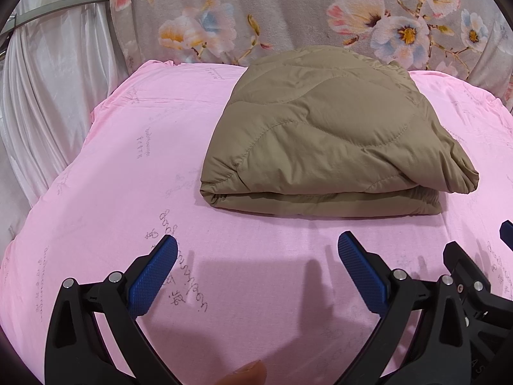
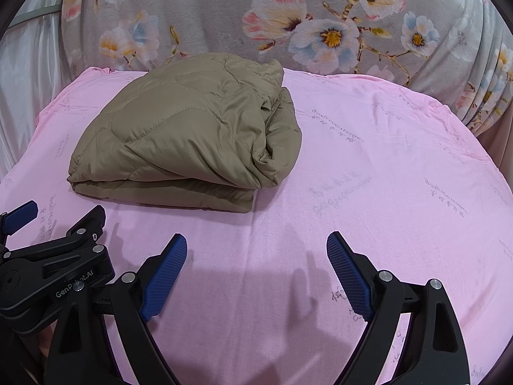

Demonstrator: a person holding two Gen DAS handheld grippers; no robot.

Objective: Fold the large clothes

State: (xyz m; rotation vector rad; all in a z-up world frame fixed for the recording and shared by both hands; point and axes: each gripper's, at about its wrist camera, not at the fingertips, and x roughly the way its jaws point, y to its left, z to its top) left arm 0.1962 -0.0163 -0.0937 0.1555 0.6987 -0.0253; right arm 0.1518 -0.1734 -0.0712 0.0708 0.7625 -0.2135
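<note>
A tan quilted jacket (image 1: 336, 134) lies folded into a thick rectangular bundle on the pink sheet (image 1: 128, 166); the right wrist view shows the same jacket (image 2: 189, 134) to the upper left. My left gripper (image 1: 258, 243) hovers open over the bare sheet, short of the bundle's near edge. My right gripper (image 2: 256, 243) is open too, with nothing between its blue pads, in front and to the right of the jacket. Each view catches the other gripper at its edge: the right gripper (image 1: 481, 276) and the left gripper (image 2: 48, 256).
A grey floral cover (image 1: 288, 12) rises behind the bed as a soft wall. White curtains (image 1: 48, 96) hang at the left. Pink sheet (image 2: 400, 160) stretches wide to the right of the jacket. A fingertip (image 1: 250, 373) shows at the bottom edge.
</note>
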